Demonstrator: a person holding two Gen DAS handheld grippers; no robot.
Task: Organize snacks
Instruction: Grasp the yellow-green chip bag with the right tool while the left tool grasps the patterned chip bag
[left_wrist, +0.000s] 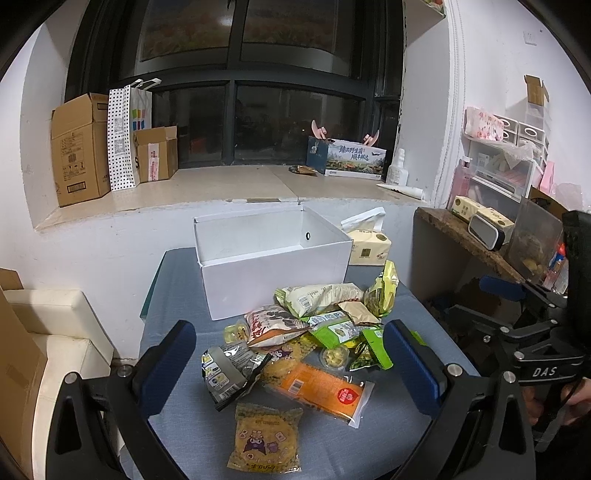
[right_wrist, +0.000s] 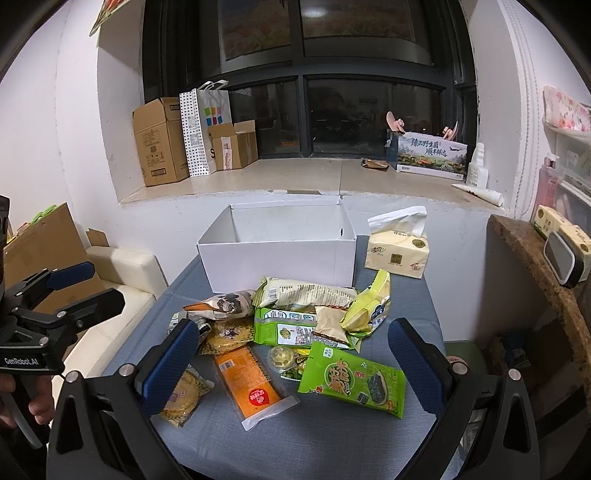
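Observation:
A pile of snack packets lies on the grey-blue table (left_wrist: 177, 295) in front of an open, empty white box (left_wrist: 273, 266), which also shows in the right wrist view (right_wrist: 280, 258). The pile holds an orange packet (left_wrist: 321, 391) (right_wrist: 247, 380), a yellow packet (left_wrist: 264, 439), a silver packet (left_wrist: 229, 369), a green seaweed packet (right_wrist: 351, 380) and a pale long packet (right_wrist: 306, 293). My left gripper (left_wrist: 290, 363) is open above the pile's near side. My right gripper (right_wrist: 291, 369) is open above the pile too. Both are empty.
A tissue pack (right_wrist: 399, 251) stands right of the box. A wooden shelf (right_wrist: 535, 258) with small items is at the right. A cream seat (left_wrist: 55, 332) is left of the table. Cardboard boxes (left_wrist: 81, 147) and bags stand on the window ledge behind.

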